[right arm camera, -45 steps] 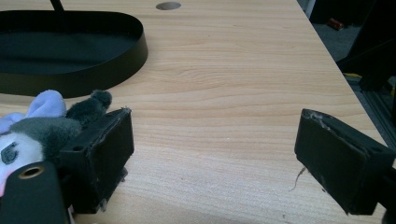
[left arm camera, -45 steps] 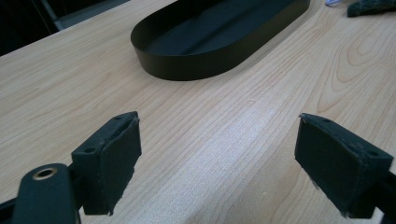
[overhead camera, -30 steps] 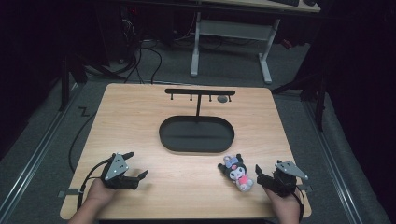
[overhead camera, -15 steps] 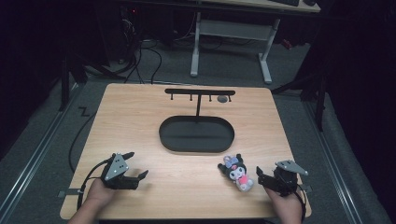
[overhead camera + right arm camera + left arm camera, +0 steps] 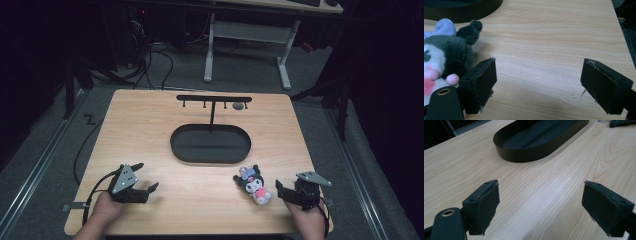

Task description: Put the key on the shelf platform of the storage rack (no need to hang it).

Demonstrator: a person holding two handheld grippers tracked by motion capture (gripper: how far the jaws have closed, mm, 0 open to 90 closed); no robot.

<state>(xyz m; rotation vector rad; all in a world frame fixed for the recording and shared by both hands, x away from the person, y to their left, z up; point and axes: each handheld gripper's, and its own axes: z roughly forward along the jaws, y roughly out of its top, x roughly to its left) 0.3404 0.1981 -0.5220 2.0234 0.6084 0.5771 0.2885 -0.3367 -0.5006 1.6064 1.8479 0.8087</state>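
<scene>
A small plush toy with black ears, a lilac bow and a pink front lies on the wooden table, near the front right. My right gripper rests just right of it, open, with nothing between its jaws. In the right gripper view the plush toy lies beside the left jaw and outside the right gripper's gap. My left gripper sits at the front left, open and empty, pointing toward the black oval tray. In the left gripper view, bare wood lies between the left gripper's jaws, with the tray ahead.
A black T-shaped rack with several small hooks rises from the tray's far side, and a small grey round piece hangs under its right end. Table edges are close behind both hands. Dark floor, cables and a desk frame lie beyond.
</scene>
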